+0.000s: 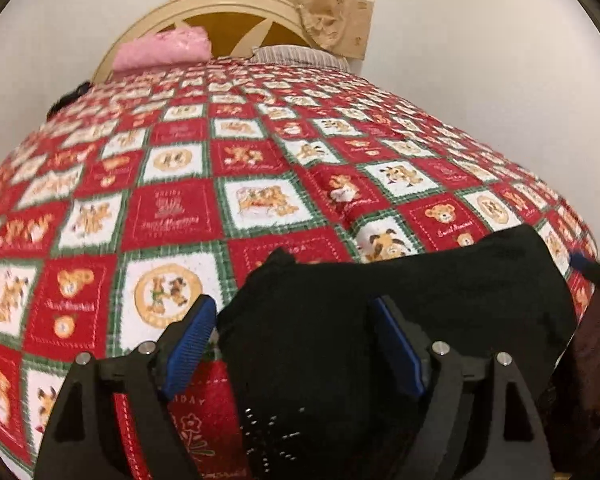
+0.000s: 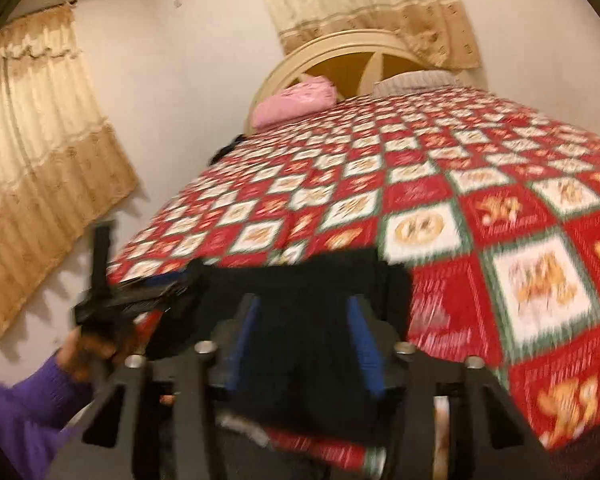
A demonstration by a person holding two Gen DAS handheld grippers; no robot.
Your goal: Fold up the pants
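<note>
Black pants [image 1: 400,308] lie bunched at the near edge of the bed on a red, white and green checked bedspread [image 1: 236,160]. My left gripper [image 1: 296,312] is open, its blue-padded fingers standing over the left part of the pants. In the blurred right wrist view the pants [image 2: 300,304] lie at the bed's near edge. My right gripper [image 2: 304,316] is open with the black cloth between and below its fingers. The left gripper also shows in the right wrist view [image 2: 140,292], held by a hand in a purple sleeve.
A pink pillow [image 1: 164,50] and a striped pillow [image 1: 300,56] lie at the cream headboard [image 1: 204,8]. Beige curtains [image 2: 40,160] hang on the left wall and behind the headboard. The bedspread [image 2: 480,208] stretches far ahead.
</note>
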